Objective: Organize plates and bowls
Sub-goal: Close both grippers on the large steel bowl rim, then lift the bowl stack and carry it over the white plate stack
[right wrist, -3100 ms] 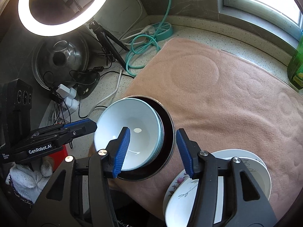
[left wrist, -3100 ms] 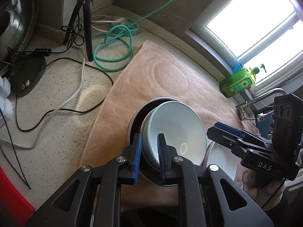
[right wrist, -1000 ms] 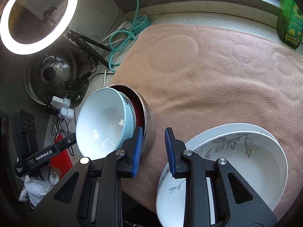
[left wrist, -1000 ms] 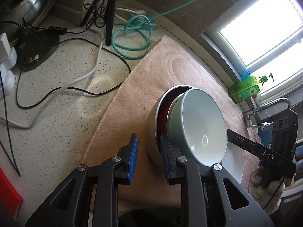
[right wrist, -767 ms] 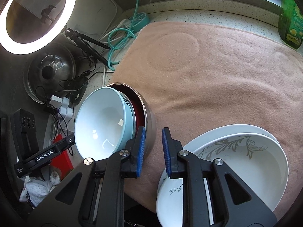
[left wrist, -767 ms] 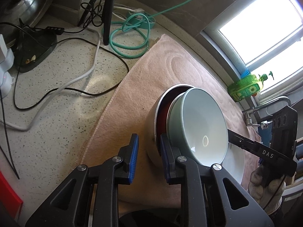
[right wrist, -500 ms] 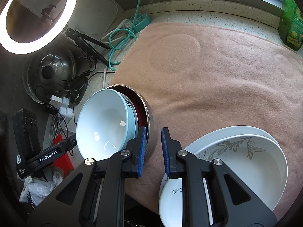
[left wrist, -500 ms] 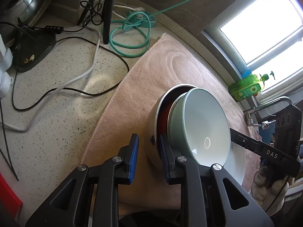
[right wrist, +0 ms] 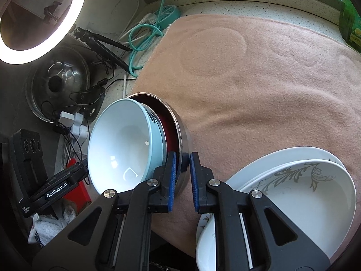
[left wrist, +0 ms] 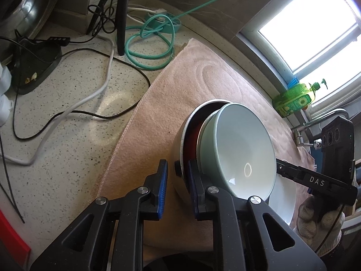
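- We are reading "DAS" on the right gripper point(left wrist: 291, 169) and "GenRobot.AI" on the left gripper point(right wrist: 84, 169).
- Both are clamping the steel bowl point(right wrist: 183, 135), each on its own side of the rim, with the pale blue bowl point(right wrist: 121, 144) nested inside and tilted.
- Just right of the right gripper, white plates point(right wrist: 293, 187) are sitting stacked on the pink mat point(right wrist: 259, 79).
- Ahead of us a green soap bottle point(left wrist: 293, 99), a teal hose point(left wrist: 146, 43) and a ring light point(right wrist: 40, 20) are lying well apart from the bowls.
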### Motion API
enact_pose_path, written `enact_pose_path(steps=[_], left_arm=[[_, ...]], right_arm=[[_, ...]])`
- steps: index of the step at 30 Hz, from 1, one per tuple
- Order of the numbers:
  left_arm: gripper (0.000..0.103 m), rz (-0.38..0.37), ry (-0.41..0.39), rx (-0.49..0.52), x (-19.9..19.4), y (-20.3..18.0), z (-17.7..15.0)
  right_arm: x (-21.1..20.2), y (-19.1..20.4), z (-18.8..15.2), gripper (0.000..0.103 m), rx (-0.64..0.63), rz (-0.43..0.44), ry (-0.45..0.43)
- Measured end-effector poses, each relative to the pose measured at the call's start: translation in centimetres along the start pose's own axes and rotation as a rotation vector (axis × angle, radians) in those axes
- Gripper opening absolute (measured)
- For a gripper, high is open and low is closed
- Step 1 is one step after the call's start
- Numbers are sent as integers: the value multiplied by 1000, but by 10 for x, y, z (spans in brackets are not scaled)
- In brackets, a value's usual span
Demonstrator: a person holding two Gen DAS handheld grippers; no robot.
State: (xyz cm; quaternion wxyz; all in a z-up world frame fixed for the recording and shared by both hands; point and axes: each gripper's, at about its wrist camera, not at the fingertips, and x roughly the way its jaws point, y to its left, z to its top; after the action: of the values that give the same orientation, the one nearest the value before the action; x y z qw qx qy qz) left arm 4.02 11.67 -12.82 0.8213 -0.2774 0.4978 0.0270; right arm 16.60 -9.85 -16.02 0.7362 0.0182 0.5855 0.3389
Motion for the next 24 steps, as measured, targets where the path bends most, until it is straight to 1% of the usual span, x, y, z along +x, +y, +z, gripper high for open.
enact_pose_path(steps=[1,2,7,15,24], left_arm=[[11,0,2,8,1,-2,0],[9,1,4,13,1,-3,1],[9,20,4,35,1,-7,1],[9,8,-2,31,-7,-9,-2],[9,-14,-37,60,-28,-25,-1]], right_arm=[[0,0,0,12,2,-1,1],[0,1,0,12,1,-5,1],[-2,2,-1,12,-1,-14,0],[-15,6,-3,12,-15,-16,-21],[-49,9,-10,12,-15,-8,-70]])
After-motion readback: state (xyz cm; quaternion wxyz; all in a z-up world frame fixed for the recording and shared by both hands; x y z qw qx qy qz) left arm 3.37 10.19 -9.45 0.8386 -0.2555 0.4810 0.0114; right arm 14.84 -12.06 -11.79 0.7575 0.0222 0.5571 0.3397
